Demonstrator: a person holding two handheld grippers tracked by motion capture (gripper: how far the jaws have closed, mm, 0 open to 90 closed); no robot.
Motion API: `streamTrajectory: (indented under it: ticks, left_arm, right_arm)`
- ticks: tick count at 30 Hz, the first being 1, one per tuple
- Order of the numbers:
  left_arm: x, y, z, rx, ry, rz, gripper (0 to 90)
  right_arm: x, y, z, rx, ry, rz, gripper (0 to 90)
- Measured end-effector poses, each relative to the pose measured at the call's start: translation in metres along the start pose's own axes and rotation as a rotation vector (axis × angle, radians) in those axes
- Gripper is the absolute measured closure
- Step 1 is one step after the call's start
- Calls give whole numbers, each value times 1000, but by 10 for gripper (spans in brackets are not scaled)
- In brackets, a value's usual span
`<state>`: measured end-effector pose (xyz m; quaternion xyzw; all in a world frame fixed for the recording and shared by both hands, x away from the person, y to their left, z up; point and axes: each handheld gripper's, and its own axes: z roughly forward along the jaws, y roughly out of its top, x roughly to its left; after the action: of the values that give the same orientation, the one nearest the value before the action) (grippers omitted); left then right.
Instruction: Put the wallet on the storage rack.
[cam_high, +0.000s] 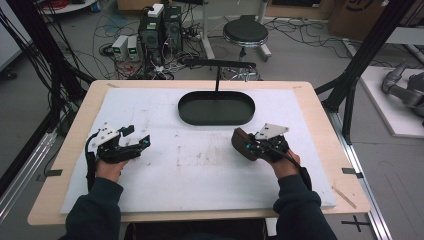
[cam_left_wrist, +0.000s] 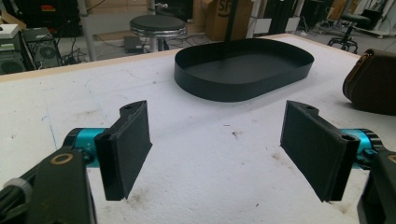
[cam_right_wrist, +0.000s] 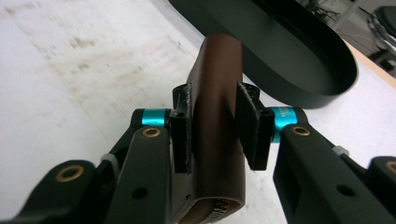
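- Clamping a brown pouch (cam_right_wrist: 217, 140), the right gripper (cam_high: 254, 145) holds it near the tabletop's right edge.
- Left gripper (cam_left_wrist: 215, 154) gapes wide, empty.
- Risk, I judge: smooth leather slipping before reaching the tray (cam_high: 216, 120).

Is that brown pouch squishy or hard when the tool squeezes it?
Probably a bit squishy: the brown pouch has rounded, smooth leather-like sides, and the right tool is shut on it without visibly crushing it. It seems to keep its shape, not drooping past the jaws, so likely padded or semi-stiff. The smooth skin might slip some, though the broad flat pads should help.
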<state>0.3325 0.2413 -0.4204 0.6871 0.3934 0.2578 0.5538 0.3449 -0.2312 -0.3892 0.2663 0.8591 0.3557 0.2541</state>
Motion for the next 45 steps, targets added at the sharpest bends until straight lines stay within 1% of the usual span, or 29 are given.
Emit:
streamTrajectory:
  ticks: [3, 4, 6, 10, 13, 17, 19, 21, 24, 26, 28, 32, 36, 38, 41, 43, 45]
  left_arm:
    - [0, 0, 0, -1, 0, -1, 240]
    - [0, 0, 0, -2, 0, -1, 241]
    - [0, 0, 0, -1, 0, -1, 241]
    - [0, 0, 0, -1, 0, 0, 240]
    - [0, 0, 0, -1, 1, -1, 241]
    - [0, 0, 0, -3, -1, -3, 240]
    - [0, 0, 0, -3, 0, -2, 241]
    - [0, 0, 0, -3, 0, 0, 241]
    - [0, 1, -1, -4, -1, 4, 241]
    - [0, 1, -1, -5, -2, 3, 241]
    - [0, 1, -1, -6, -2, 2, 241]
    - [0, 1, -1, -5, -3, 3, 241]
    - [0, 0, -1, -3, -4, 3, 241]
    - [0, 0, 0, -2, -5, 3, 241]
    - [0, 0, 0, -1, -4, 3, 241]
    - [0, 0, 0, -2, -4, 1, 241]
    - [0, 0, 0, -3, -4, 0, 241]
  right_arm:
    - [-2, -2, -1, -27, 26, 35, 641]
    - [-3, -3, -2, -39, 37, 57, 618]
    - [-5, -5, -2, -51, 44, 79, 573]
    - [-10, -7, -4, -66, 39, 116, 499]
    - [-12, -8, -6, -95, 41, 139, 437]
    - [-14, -12, -8, -128, 29, 156, 322]
    - [-15, -14, -7, -128, 27, 159, 283]
    - [-16, -17, -3, -106, 38, 165, 247]
    - [-15, -20, 2, -80, 40, 163, 239]
    - [-13, -19, 4, -68, 40, 167, 216]
    - [-12, -19, 6, -66, 41, 159, 216]
    - [-11, -20, 11, -59, 55, 181, 216]
    - [-9, -21, 18, -30, 66, 186, 221]
    - [-8, -21, 19, -12, 64, 177, 297]
    - [-8, -21, 19, 1, 65, 161, 468]
    - [-8, -21, 19, 4, 77, 158, 575]
    - [-9, -20, 18, 0, 81, 166, 597]
